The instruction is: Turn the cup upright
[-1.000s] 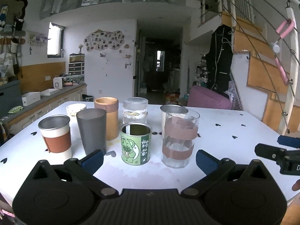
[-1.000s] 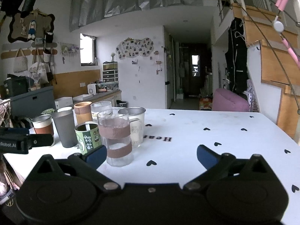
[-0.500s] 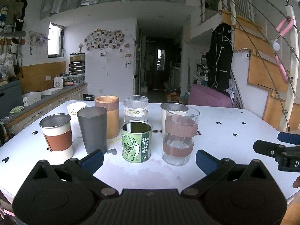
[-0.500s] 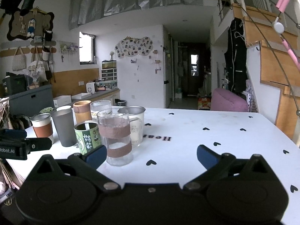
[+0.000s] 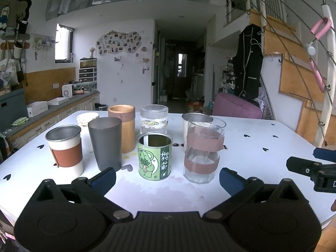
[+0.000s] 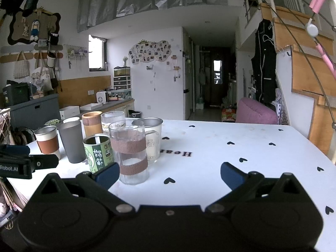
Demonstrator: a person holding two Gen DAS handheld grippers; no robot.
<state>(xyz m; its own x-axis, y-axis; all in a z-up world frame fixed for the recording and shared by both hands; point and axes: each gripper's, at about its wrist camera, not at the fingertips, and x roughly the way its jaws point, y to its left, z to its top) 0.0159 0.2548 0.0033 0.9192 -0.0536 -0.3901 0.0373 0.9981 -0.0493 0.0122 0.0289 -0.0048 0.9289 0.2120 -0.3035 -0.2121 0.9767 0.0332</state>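
Note:
Several cups stand upright in a cluster on the white table [image 5: 252,147]. Nearest are a green printed tin [image 5: 155,155], a clear glass with brown bands [image 5: 203,149], a dark grey tumbler [image 5: 106,143] and a steel cup with a brown sleeve [image 5: 65,148]. Behind stand a tan wooden cup [image 5: 122,126], a ribbed glass [image 5: 154,119] and a steel mug [image 5: 192,118]. My left gripper [image 5: 167,180] is open and empty, just in front of the tin. My right gripper [image 6: 170,175] is open and empty, with the banded glass [image 6: 130,149] at its left finger.
A small white bowl [image 5: 87,118] sits at the back left of the cluster. The table carries small black heart prints. A pink chair [image 5: 237,106] stands beyond the far edge. A counter [image 5: 42,113] runs along the left. The right gripper shows in the left wrist view [image 5: 310,169].
Both grippers have drawn back slightly from the cups and sit a little lower. The cups have not moved.

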